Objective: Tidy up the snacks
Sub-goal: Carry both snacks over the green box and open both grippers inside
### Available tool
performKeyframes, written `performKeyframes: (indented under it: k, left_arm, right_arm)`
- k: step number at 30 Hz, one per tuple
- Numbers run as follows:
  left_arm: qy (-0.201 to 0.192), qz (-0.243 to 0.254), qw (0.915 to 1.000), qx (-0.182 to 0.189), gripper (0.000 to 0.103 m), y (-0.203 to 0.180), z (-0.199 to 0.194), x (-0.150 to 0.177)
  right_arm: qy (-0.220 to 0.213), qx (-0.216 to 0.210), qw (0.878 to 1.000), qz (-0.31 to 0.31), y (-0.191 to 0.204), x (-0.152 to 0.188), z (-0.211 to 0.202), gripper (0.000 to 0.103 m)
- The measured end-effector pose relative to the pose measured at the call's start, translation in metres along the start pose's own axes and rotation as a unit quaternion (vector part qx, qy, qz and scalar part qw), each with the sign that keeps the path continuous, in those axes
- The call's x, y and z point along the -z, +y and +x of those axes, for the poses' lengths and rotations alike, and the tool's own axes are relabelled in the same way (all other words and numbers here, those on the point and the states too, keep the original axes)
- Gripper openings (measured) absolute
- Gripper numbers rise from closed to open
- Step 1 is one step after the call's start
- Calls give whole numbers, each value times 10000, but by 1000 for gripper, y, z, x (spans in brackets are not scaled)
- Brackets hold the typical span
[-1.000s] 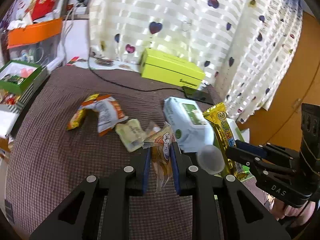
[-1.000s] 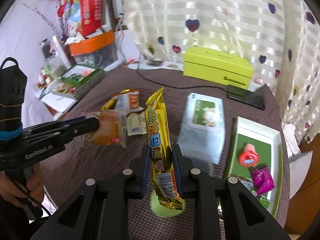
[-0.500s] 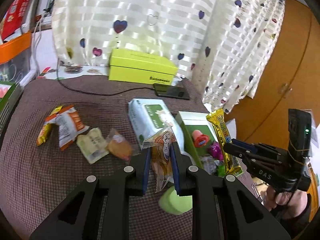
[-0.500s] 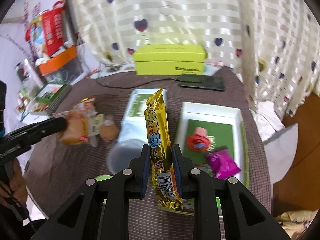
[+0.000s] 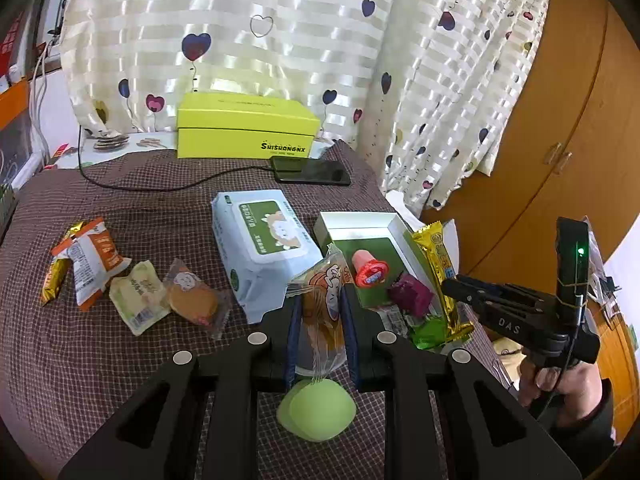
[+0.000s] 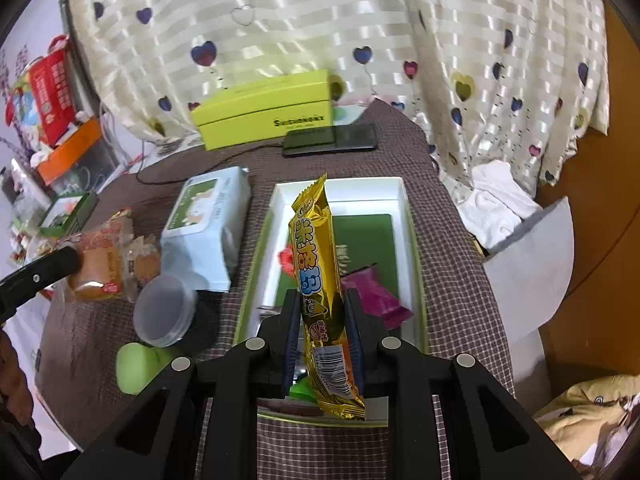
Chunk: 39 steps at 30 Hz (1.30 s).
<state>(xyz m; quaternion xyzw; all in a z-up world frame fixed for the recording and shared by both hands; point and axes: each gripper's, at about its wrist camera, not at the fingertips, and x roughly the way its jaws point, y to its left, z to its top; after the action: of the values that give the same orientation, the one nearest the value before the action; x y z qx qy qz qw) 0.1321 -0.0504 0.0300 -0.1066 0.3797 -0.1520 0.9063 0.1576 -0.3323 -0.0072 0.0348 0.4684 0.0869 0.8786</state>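
Over the white tray (image 6: 403,216) at the right edge of the table (image 5: 120,360), the right gripper (image 6: 323,336) holds a long gold snack bar (image 6: 316,264), its jaws closed on the lower half of the wrapper. The bar stands almost upright, and its bottom end hangs below the fingers, above the near rim of the tray. Inside the tray lie a red candy (image 5: 370,270), a purple packet (image 5: 410,294) and a green packet (image 5: 430,332).

Just left of the tray, the left gripper (image 5: 319,320) pinches a clear-wrapped cake (image 5: 322,308) between its blue pads (image 5: 295,320); the jaws stand narrow and press on the wrapper from both sides. The cake is in the air, not on the cloth. Under this gripper a clear cup (image 6: 166,310) and a soft green object (image 5: 316,410) sit on the table.

A pack of wet wipes (image 5: 260,248) lies beside the tray on its left. Further left, four snacks remain on the checked cloth: another cake (image 5: 192,300), a pale packet (image 5: 138,292), an orange-white packet (image 5: 94,260) and a small gold bar (image 5: 58,276). They lie close together, some touching.

At the far side of the table a yellow box (image 5: 246,128) stands before the curtain (image 5: 280,20), and a black phone (image 5: 310,171) with a cable lies in front of it.
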Motion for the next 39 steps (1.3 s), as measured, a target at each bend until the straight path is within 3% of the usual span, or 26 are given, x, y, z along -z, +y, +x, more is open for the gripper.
performKeyframes:
  k: [13,23,39]
  left_arm:
    - [178,72,9997,120,20,-9,20,0]
    - [281,162,9992,213,20,-18,34,-5]
    - [849,408,9943,493,21,-57,96,-4]
  right_arm:
    - [33,182,9992,355,-36,2,7,21]
    - [353,133,9980,507,-43,4,42,21]
    - [1,132,9973,718,-67,10,5,23]
